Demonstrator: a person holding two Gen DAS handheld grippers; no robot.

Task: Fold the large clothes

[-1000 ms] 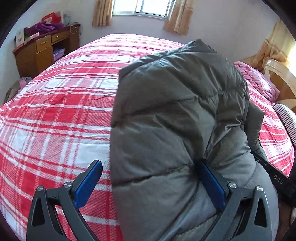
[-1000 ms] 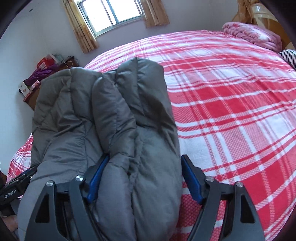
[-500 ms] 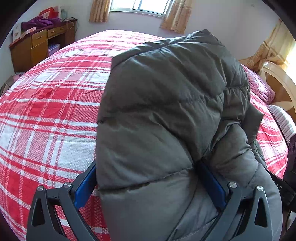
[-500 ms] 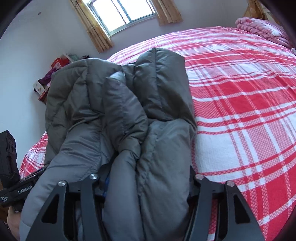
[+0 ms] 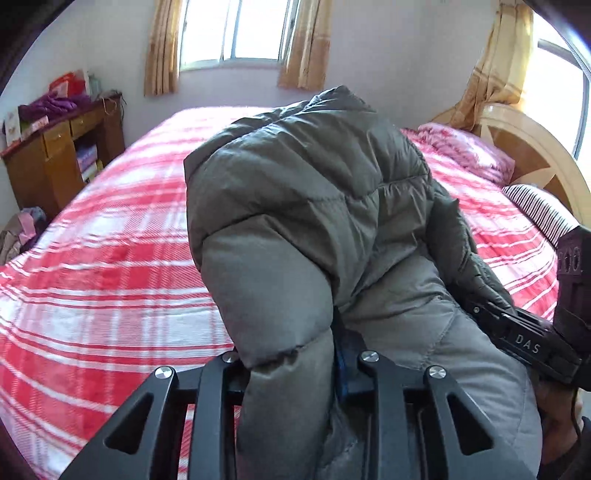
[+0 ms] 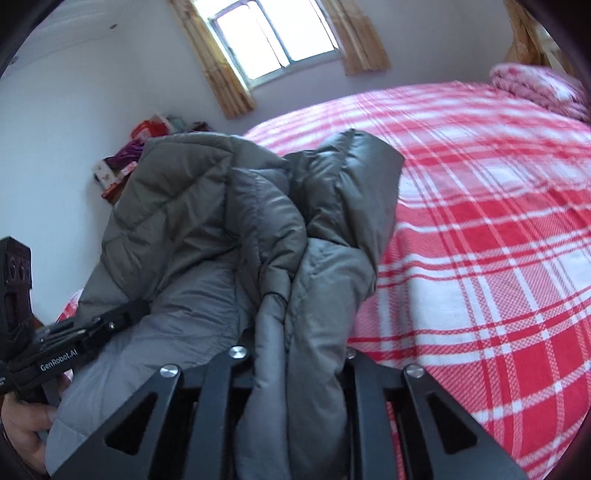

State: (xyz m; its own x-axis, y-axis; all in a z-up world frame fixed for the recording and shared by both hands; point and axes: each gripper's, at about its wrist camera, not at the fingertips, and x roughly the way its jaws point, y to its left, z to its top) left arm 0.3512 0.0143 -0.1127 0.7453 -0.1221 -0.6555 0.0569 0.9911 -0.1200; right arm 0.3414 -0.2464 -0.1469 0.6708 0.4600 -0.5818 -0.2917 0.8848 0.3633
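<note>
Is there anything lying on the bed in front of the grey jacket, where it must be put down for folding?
Nothing visible does. Both grippers, left and right, are shut on the grey jacket, and the checked bedspread ahead of it is bare. The pink quilt lies far off by the headboard.

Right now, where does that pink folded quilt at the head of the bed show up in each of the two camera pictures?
Left wrist view: the pink quilt lies right of centre, beyond the grey puffer jacket, beside the wooden headboard.
Right wrist view: the pink quilt sits at the far upper right edge, past the red plaid bedspread.
Shared landmark: the curtained window on the far wall, top centre in both.
</note>
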